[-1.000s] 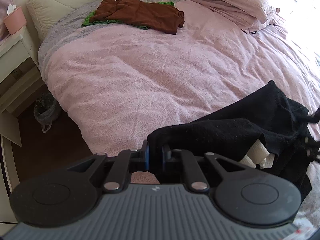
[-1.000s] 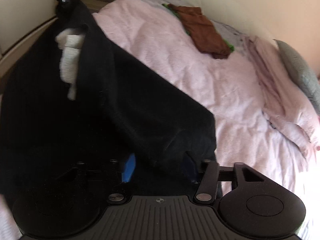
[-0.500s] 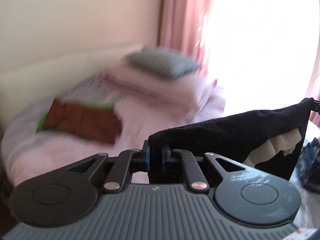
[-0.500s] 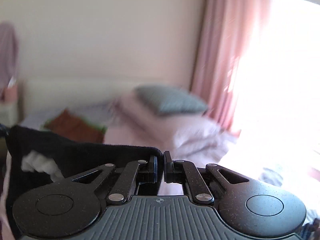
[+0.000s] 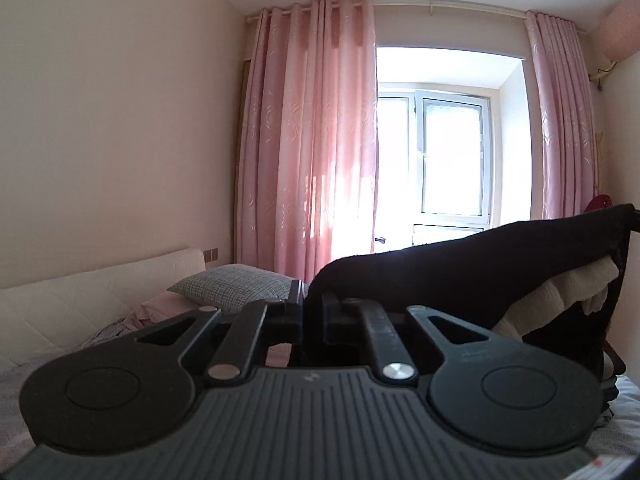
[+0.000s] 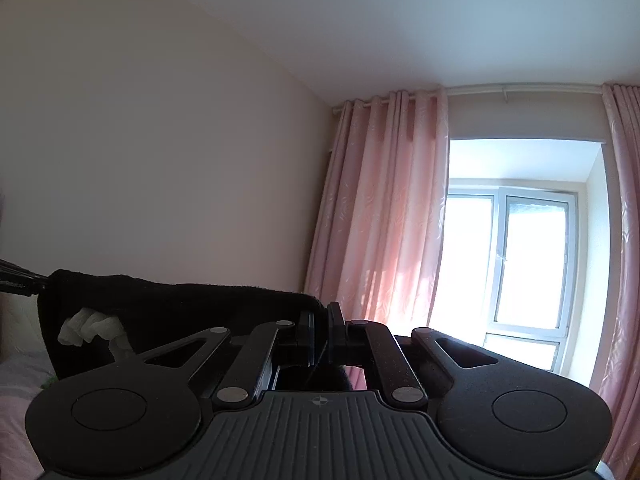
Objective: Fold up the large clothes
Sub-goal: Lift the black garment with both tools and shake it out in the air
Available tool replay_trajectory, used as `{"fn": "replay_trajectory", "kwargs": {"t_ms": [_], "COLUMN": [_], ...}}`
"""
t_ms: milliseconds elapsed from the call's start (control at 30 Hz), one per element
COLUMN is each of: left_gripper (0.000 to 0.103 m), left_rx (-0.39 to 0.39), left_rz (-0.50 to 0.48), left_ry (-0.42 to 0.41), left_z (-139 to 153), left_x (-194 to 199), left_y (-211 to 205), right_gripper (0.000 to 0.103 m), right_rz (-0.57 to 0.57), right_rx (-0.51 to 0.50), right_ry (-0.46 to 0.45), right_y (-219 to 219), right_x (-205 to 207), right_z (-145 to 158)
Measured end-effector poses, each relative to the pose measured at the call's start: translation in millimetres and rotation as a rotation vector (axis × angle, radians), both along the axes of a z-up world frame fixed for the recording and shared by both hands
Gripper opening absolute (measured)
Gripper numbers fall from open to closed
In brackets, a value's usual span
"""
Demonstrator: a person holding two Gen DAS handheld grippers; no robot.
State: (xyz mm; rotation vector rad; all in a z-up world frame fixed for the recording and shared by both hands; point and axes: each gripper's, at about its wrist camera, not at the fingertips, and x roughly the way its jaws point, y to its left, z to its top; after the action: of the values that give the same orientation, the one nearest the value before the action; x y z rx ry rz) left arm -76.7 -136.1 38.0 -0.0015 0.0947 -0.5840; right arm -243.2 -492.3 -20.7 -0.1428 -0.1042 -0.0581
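Left claw [image 5: 312, 312] clamped on black garment [image 5: 460, 276], pink curtains [image 5: 312, 140] and bright window [image 5: 452, 156] beyond.

Open air ahead of both grippers, up to ceiling and out toward the bare wall [image 6: 160, 168]. Black garment [image 5: 480, 264] stretched as a barrier between the 2 grippers, hanging below that line. Pink curtains [image 5: 312, 140] and window [image 5: 452, 156] closed off the far side. Below left: bed [image 5: 24, 384] with grey checked pillow [image 5: 236, 284] and cream headboard [image 5: 80, 300], blocking low passage. Room over the pillow stayed free.
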Motion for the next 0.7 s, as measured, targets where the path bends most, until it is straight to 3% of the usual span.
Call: {"fn": "replay_trajectory", "kwargs": {"t_ms": [100,233,333,433,533,633,667,700], "left_gripper": [0.007,0.006,0.006,0.006,0.007,0.013,0.018,0.026], "left_rx": [-0.025,0.023,0.082,0.129,0.183,0.235,0.257,0.284], "left_rz": [-0.011,-0.035,-0.082,-0.138,-0.186,-0.223,-0.207,-0.213], "left_ry": [0.021,0.005,-0.013,0.027,0.118,0.312,0.374,0.449], "left_z": [10.7,27.7,35.7,23.9,-8.8,-70.2,-92.9,-121.0], "left_x": [-9.2,-6.7,9.3,42.5,90.7,165.3,188.5,217.0], "left_y": [10.7,8.0,-16.1,-52.5,-97.6,-150.4,-166.6,-179.4], "right_gripper": [0.002,0.002,0.002,0.002,0.002,0.002,0.004,0.016], "right_rz": [0.028,0.049,0.016,-0.051,-0.127,-0.202,-0.228,-0.280], "right_rx": [0.014,0.034,0.048,0.070,0.123,0.270,0.323,0.355], "right_ry": [0.015,0.027,0.040,0.101,0.232,0.475,0.580,0.669], "right_y": [15.4,26.0,19.1,1.7,-24.6,-67.4,-81.3,-92.1], "right_x": [-38.2,-70.7,-73.8,-56.5,-9.0,69.2,96.0,119.3], "right_z": [3.0,15.4,20.2,16.1,-11.6,-64.3,-87.7,-111.0]}}
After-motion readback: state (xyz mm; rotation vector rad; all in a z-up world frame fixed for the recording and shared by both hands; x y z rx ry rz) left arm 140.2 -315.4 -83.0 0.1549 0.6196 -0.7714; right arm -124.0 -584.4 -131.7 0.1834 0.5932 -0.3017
